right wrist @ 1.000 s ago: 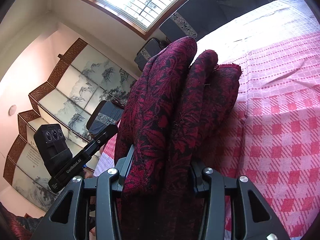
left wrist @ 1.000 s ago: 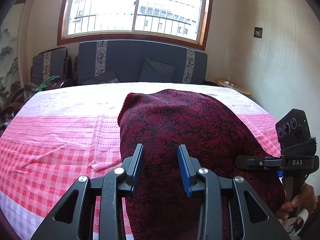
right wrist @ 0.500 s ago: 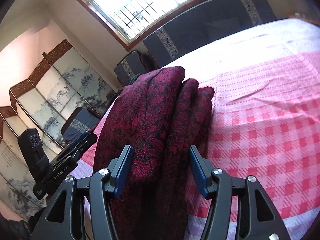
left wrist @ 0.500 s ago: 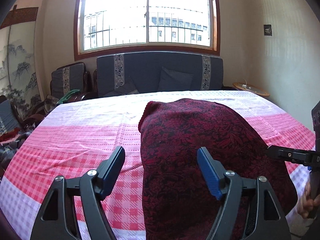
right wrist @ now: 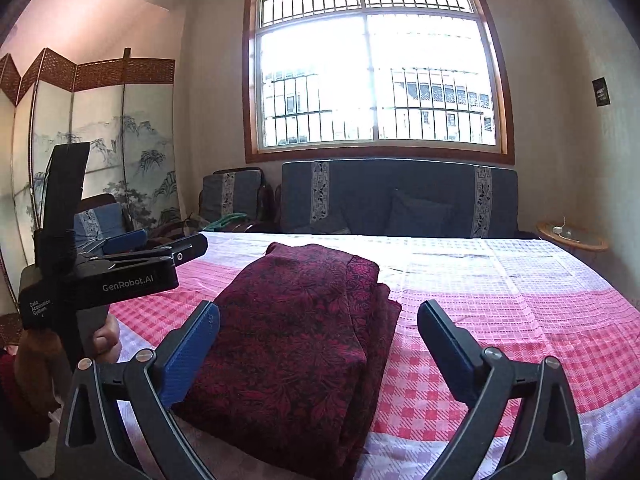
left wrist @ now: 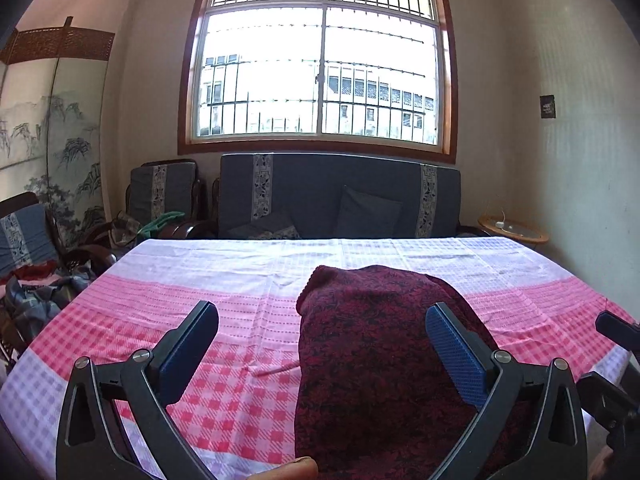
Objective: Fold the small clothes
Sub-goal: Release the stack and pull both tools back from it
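Note:
A dark red floral garment (left wrist: 380,344) lies folded in a thick stack on the pink checked cover (left wrist: 240,392). My left gripper (left wrist: 322,312) hovers just above its near end; its jaws are opening wide and the pads touch nothing. In the right wrist view the same garment (right wrist: 304,320) lies flat, layered edges to the right. My right gripper (right wrist: 319,308) is above it with jaws opening, the cloth below and between them, not pressed. The left tool's black handle (right wrist: 120,280) shows at the left, in a hand (right wrist: 106,340).
The pink and white cover (right wrist: 500,320) spreads wide to the right of the garment. Behind it stand a dark blue sofa (left wrist: 340,196) and chair (left wrist: 162,190). A painted folding screen (right wrist: 100,152) and loose clothes (left wrist: 36,288) are at the left, a round side table (right wrist: 572,236) at the right.
Both grippers let go of the garment and spread wide. They pulled back and rose. The right one rolled from tilted to level, and the cloth now rests flat on the cover.

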### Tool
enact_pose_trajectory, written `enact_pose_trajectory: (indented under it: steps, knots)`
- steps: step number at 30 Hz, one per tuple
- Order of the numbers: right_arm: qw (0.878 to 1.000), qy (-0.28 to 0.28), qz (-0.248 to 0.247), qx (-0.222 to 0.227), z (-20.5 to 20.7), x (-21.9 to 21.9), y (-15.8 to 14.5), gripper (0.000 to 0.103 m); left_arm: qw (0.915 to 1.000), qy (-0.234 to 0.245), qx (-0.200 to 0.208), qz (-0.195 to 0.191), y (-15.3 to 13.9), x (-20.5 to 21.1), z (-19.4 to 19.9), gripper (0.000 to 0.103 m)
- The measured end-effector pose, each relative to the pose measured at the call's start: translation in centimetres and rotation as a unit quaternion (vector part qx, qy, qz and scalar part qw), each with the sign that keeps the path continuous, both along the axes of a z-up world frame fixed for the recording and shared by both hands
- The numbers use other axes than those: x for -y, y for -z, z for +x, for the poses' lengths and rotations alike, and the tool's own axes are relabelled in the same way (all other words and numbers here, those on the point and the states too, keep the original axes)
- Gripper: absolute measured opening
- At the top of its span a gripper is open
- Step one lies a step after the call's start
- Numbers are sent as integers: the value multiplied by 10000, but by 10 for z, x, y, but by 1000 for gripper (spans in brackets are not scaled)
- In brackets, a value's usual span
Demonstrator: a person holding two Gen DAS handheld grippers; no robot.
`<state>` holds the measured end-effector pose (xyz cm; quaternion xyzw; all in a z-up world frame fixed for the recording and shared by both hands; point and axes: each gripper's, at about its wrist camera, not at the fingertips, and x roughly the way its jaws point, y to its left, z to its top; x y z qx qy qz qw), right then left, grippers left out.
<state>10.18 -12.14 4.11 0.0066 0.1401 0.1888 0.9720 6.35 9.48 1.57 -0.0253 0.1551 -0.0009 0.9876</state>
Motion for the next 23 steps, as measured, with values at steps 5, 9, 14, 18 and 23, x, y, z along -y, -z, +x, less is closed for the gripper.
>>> enact_pose_trajectory:
  steps: [5,9,14,18,23]
  knots:
    - [10000,-8,25,2,-5,-1,-2,99,9998,-71,78,179,-5,3,-9,103]
    - [10000,-23,23,-9,-7,-3,-2,99,9997,39,105,207,-8,5,-15,103]
    - [10000,-42,-12,40,-12,-6,-4,100,9997,98,13,239,-9,9,-15,103]
    - [10000,-33,-5,-13,-13,-6,-3,101,9996,-43,-124,247,-5,11,-11,103]
    - [10000,25,-4,-52,-16,-6,-2,102,9996,-214,-158,133,-5,6,-12,103]
